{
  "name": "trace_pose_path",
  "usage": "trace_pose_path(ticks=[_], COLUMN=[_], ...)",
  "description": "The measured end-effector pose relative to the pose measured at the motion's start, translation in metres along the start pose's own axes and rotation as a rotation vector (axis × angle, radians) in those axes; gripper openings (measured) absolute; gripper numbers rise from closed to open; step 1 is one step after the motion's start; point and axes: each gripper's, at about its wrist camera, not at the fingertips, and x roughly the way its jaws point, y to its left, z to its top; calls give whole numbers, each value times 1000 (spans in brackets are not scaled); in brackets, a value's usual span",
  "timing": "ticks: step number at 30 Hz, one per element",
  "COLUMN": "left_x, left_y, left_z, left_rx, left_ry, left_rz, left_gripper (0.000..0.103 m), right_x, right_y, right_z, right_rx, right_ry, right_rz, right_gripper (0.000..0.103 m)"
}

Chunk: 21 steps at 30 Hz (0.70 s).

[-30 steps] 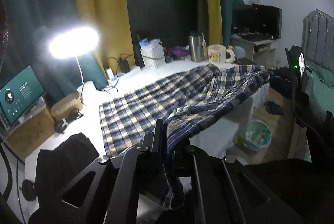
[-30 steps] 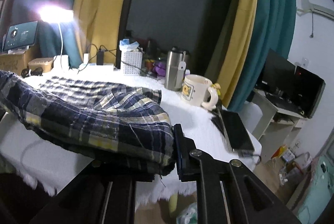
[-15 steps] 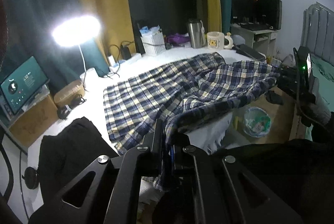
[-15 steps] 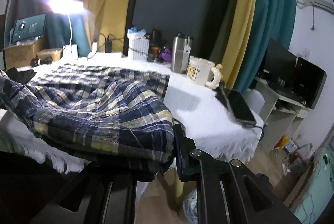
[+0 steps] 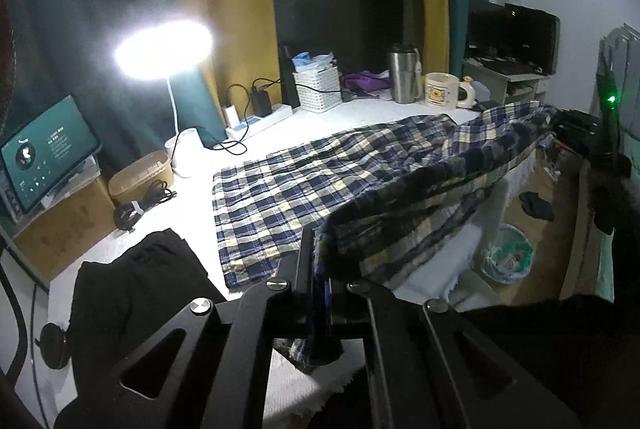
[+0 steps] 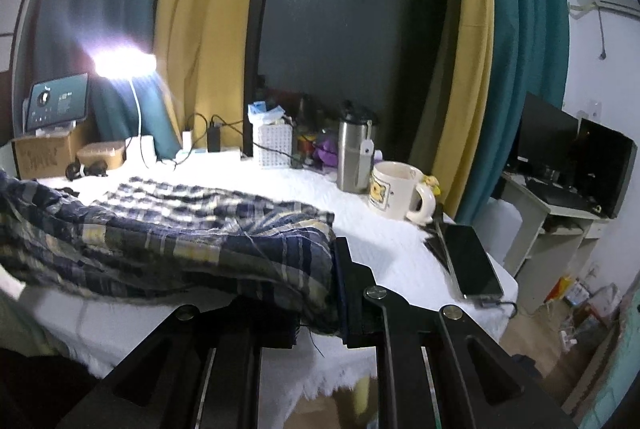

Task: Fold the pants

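Note:
Blue, white and yellow plaid pants (image 5: 288, 189) lie on a white-covered table (image 5: 192, 197), one half flat, the other lifted in a taut band along the near edge. My left gripper (image 5: 320, 269) is shut on one end of that band, cloth hanging below its jaws. In the right wrist view my right gripper (image 6: 320, 285) is shut on the other end of the pants (image 6: 168, 241), a thick bunched fold held just above the table (image 6: 392, 241). The right gripper's left finger is hidden under the cloth.
A black garment (image 5: 136, 289) lies at the near left. Along the back stand a lit lamp (image 5: 164, 45), white basket (image 5: 318, 89), steel tumbler (image 6: 354, 157) and mug (image 6: 394, 195). A phone (image 6: 470, 261) lies at the right edge. A bin (image 5: 508, 253) sits on the floor.
Both grippers pulled back and rose with the pants, then came back toward the table. The lifted band now hangs lower, nearer the surface, still stretched between them.

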Motion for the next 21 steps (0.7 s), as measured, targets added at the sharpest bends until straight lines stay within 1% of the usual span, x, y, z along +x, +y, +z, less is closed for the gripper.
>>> trace_pose_path(ticks=[6, 14, 21], left_x=[16, 41, 69], left_y=[22, 54, 77], left_z=[13, 48, 71], left_rx=[-33, -58, -62], left_ry=[-16, -64, -67], left_rz=[6, 4, 6], left_gripper=[2, 2, 2], right_x=[19, 46, 79], right_y=[3, 9, 12], right_z=[21, 51, 71], right_rx=[-4, -19, -16], right_ry=[5, 11, 38], right_rz=[7, 2, -4], right_gripper=[14, 14, 14])
